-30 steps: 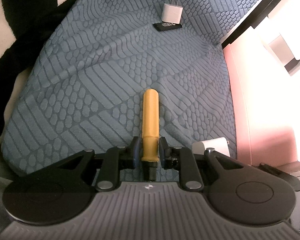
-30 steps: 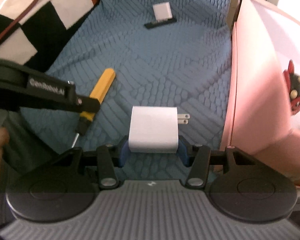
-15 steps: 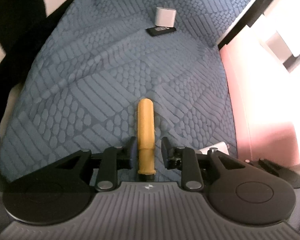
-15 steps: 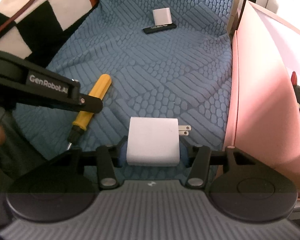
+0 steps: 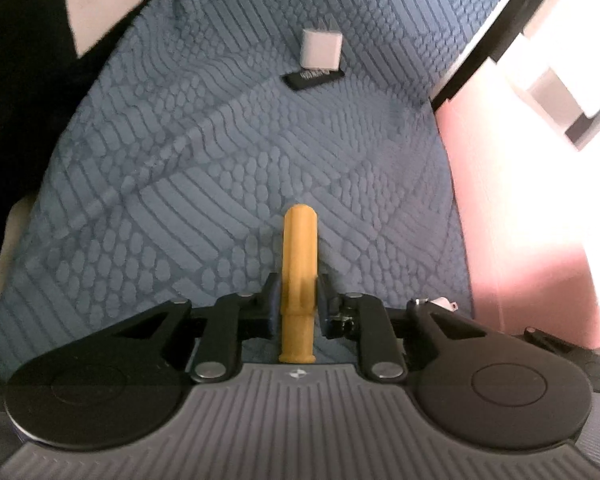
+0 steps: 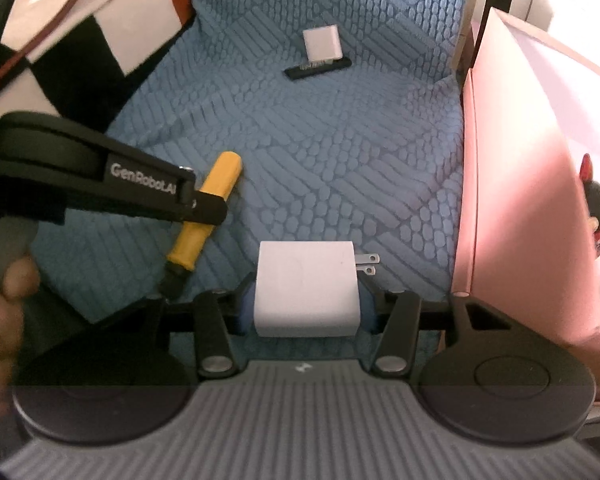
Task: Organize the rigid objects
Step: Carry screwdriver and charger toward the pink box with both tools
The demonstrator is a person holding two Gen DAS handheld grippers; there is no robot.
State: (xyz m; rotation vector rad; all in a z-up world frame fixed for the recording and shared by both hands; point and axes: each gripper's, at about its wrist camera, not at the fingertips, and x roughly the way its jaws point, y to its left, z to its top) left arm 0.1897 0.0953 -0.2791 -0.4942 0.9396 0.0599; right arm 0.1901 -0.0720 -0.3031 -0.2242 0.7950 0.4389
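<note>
A yellow-handled screwdriver (image 5: 299,264) lies on the blue textured cover (image 5: 220,160), its handle pointing away from me. My left gripper (image 5: 298,292) has its jaws closing on the lower part of that handle, and the pads touch it on both sides. The right wrist view shows the same screwdriver (image 6: 216,196) crossed by the left gripper (image 6: 204,210), black tip toward the near edge. My right gripper (image 6: 306,300) is shut on a white plug charger (image 6: 306,288), whose prongs stick out to the right.
A smaller white charger (image 6: 321,42) and a flat black bar (image 6: 318,67) lie at the far end of the cover. A pink box (image 6: 512,200) with a red-and-black toy (image 6: 596,204) stands at the right. A checked blanket (image 6: 80,40) lies at the left, and a hand (image 6: 0,312) shows at the near left.
The left jaws parted for a moment, slid a little further along the yellow handle, and closed on it again. The right gripper kept still with the charger.
</note>
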